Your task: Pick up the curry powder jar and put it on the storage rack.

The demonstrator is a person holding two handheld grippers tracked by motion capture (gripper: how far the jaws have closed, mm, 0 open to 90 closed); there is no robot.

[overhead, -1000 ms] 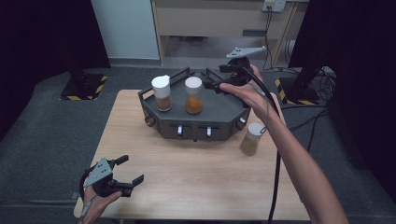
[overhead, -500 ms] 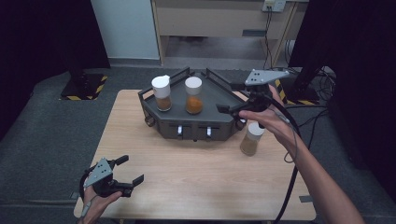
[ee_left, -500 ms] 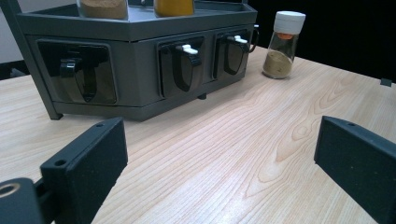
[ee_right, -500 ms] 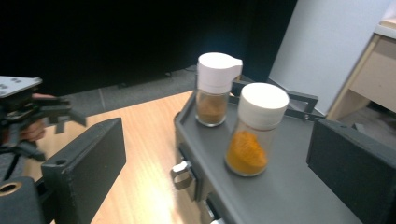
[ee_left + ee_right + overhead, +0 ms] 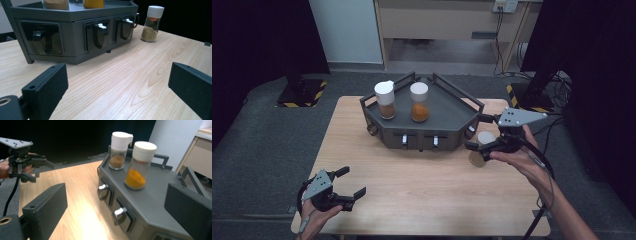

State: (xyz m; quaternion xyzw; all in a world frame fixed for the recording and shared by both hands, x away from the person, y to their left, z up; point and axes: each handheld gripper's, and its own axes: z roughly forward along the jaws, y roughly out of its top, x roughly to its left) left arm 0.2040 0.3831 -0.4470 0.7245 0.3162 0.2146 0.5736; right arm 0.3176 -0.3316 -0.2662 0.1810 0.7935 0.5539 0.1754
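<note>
The right gripper (image 5: 476,146) hovers beside the jar (image 5: 482,148) on the surface (image 5: 427,190), at the right front corner of the rack (image 5: 447,117). Its fingers stand apart with nothing between them; in the right gripper view they frame the rack's top and drawer knobs (image 5: 119,212), not the jar. From the high view, whether a finger touches the jar cannot be told.

Risks, as judgement:
- The jar is tall and narrow. A sideways brush from one finger before both straddle it could tip it or push it against the rack.
- The rack wall lies just beyond the fingers. A grasp entered at the present angle could strike the rack corner.
- The trailing cable (image 5: 539,162) could drag across the surface edge.

Surroundings: two jars stand on the rack, one with brown powder (image 5: 385,99), one with orange (image 5: 419,101), well apart from the right fingers. The left gripper (image 5: 343,186) rests near the front left corner, fingers apart and empty, clear of the work.
</note>
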